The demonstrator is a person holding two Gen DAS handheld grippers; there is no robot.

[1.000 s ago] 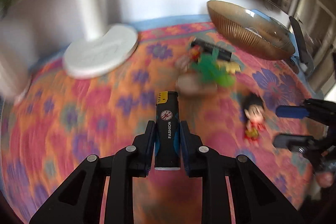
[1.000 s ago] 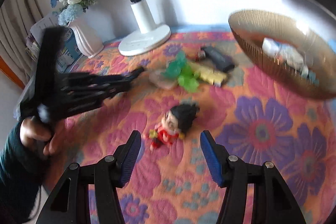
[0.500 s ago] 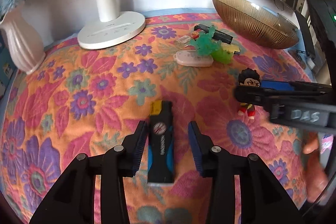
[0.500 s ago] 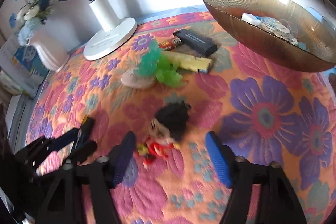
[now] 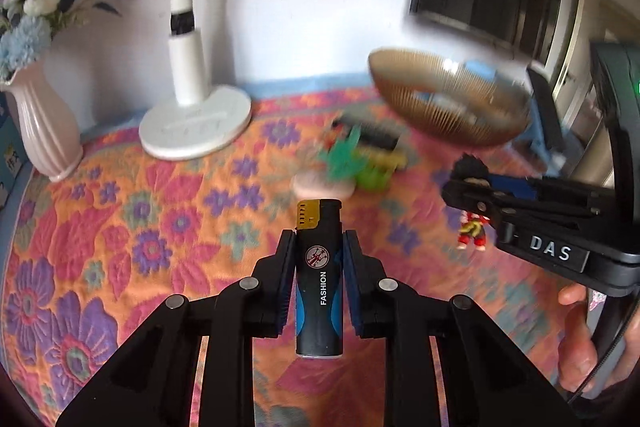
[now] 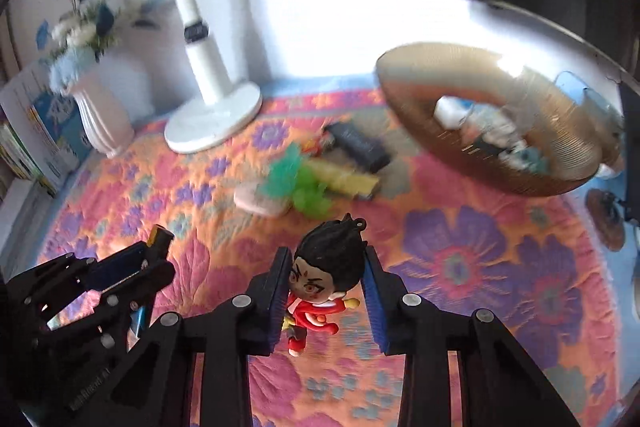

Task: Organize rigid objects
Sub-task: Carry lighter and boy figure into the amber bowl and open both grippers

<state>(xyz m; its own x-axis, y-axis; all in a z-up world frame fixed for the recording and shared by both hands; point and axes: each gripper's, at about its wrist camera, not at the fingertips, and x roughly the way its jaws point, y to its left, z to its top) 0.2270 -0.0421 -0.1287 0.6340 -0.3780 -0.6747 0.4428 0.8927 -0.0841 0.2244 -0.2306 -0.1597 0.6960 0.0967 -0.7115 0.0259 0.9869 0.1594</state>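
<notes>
One lighter (image 5: pixel 319 279) regripped — one figurine (image 6: pixel 326 275) clamped

"FASHION" on lighter (image 5: pixel 319 275), "DAS" on right tongs (image 5: pixel 460 187)

The left hand-held gripper (image 5: pixel 319 261) clamps a black-and-blue lighter (image 5: pixel 319 279) above the floral cloth (image 5: pixel 120 227); the right hand-held gripper (image 5: pixel 472 189) grips a figurine (image 5: pixel 472 227)

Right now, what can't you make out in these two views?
- Bowl contents: blurred in both views; right view shows only pale shapes.
- Pile by the bowl: motion blur in both views.
- Figurine, left view: right gripper covers most of it.
- Lighter, right view: only its tip shows past the left gripper.
</notes>
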